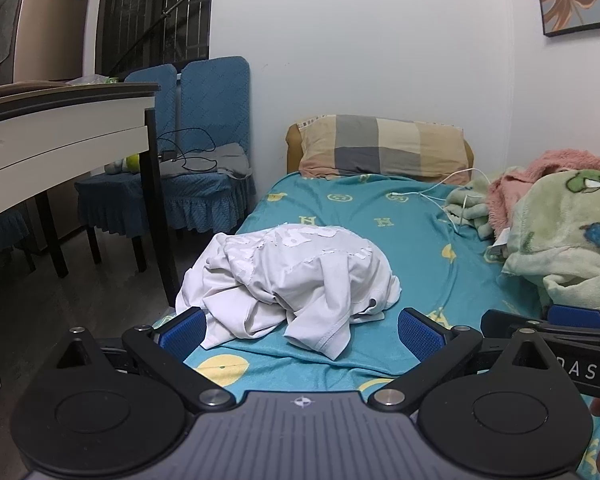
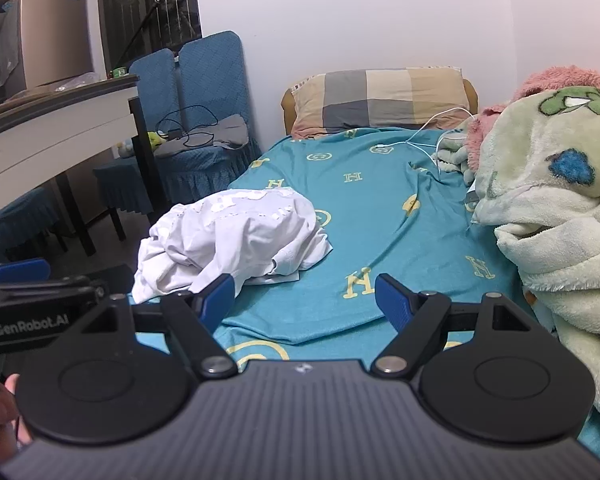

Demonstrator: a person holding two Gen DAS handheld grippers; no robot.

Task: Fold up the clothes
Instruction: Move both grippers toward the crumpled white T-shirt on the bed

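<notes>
A crumpled white garment [image 1: 288, 276] with a worn white print lies in a heap near the left edge of the teal bed sheet [image 1: 412, 240]. My left gripper [image 1: 300, 330] is open and empty, its blue pads either side of the heap's near edge, just short of it. In the right wrist view the garment [image 2: 228, 236] lies ahead to the left. My right gripper [image 2: 304, 298] is open and empty over bare sheet [image 2: 380, 208], to the right of the heap. Each gripper shows at the edge of the other's view.
A checked pillow [image 1: 384, 146] lies at the bed's head. Green and pink fleece blankets [image 2: 552, 208] pile along the right side, with a white charging cable [image 1: 448, 196] beside them. A white table [image 1: 60, 128] and blue-covered chairs [image 1: 204, 160] stand left of the bed.
</notes>
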